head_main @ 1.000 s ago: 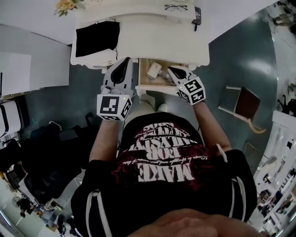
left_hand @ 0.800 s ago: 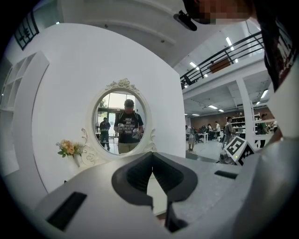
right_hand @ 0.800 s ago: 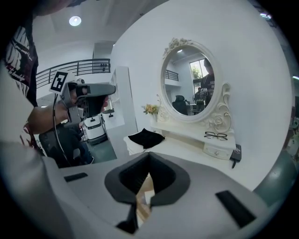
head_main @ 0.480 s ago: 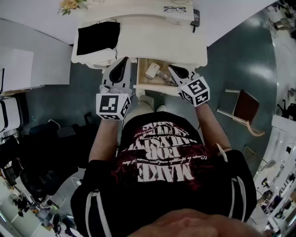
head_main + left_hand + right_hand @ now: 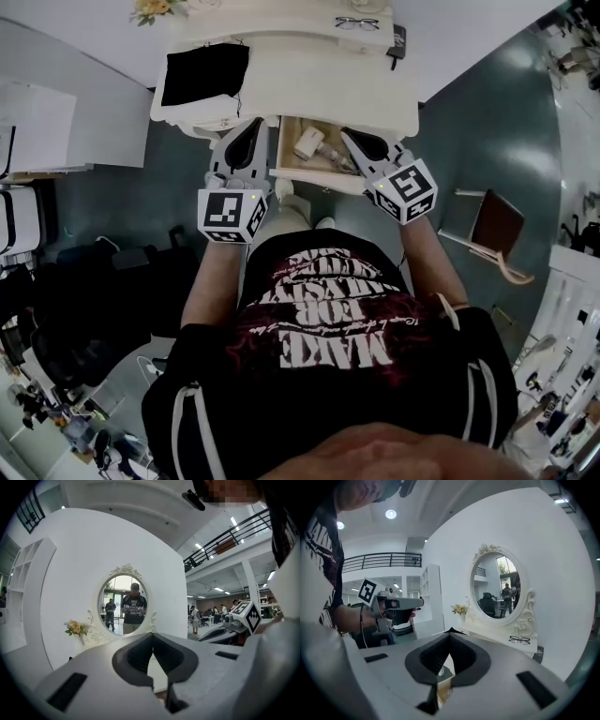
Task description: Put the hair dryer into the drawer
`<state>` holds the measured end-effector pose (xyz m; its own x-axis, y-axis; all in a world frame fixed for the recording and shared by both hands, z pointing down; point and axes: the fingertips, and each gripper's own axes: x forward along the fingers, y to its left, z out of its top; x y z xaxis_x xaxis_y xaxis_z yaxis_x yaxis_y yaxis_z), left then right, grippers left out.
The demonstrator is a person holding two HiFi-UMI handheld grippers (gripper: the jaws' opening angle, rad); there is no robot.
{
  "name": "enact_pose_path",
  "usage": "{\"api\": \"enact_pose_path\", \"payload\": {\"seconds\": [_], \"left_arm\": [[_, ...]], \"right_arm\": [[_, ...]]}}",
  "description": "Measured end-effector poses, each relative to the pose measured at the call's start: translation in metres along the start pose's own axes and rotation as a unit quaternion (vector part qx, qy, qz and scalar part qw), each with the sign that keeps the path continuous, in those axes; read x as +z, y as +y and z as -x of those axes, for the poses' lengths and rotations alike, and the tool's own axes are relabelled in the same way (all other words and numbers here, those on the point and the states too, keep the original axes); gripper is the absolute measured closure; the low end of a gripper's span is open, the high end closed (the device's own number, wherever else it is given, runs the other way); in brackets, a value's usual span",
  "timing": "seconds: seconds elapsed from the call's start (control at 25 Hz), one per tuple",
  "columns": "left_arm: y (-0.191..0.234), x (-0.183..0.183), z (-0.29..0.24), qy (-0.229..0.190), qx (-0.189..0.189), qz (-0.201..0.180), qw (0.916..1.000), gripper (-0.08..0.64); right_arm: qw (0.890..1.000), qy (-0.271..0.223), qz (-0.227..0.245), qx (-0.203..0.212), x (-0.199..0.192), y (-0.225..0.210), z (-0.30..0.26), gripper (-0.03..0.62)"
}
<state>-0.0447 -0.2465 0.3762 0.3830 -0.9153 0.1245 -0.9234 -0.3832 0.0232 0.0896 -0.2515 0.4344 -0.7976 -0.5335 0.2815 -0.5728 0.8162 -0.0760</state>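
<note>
Now right gripper point(image 5: 349, 139) lifts off drawer point(image 5: 292, 165), dryer point(image 5: 310, 144) inside; fingers point(image 5: 366, 146) clenched empty, left gripper point(image 5: 253, 123) too, so placement looks done.

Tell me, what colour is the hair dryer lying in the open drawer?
The hair dryer is white; the head view shows it best.

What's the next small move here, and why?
Probably lower the right gripper to the front of the drawer and start pushing it shut. The hair dryer already lies inside the open drawer, and both the right gripper and the left gripper are shut and empty.
</note>
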Motion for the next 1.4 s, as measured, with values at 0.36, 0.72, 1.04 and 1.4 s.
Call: {"api": "enact_pose_path", "payload": {"seconds": [0.36, 0.72, 1.04, 1.4], "left_arm": [[-0.008, 0.009, 0.018, -0.001, -0.002, 0.004, 1.0000, 0.555], [0.007, 0.008, 0.032, -0.002, -0.027, -0.001, 0.9996, 0.555], [0.051, 0.016, 0.041, -0.004, -0.064, -0.004, 0.9979, 0.555], [0.084, 0.016, 0.046, -0.008, -0.104, -0.016, 0.9944, 0.555]], "right_arm": [[0.999, -0.047, 0.018, 0.008, 0.046, 0.025, 0.023, 0.588], [0.998, -0.065, 0.009, -0.022, 0.060, 0.037, 0.020, 0.588], [0.994, -0.074, 0.012, -0.076, 0.073, 0.054, -0.007, 0.588], [0.991, -0.065, 0.007, -0.115, 0.084, 0.076, -0.034, 0.588]]}}
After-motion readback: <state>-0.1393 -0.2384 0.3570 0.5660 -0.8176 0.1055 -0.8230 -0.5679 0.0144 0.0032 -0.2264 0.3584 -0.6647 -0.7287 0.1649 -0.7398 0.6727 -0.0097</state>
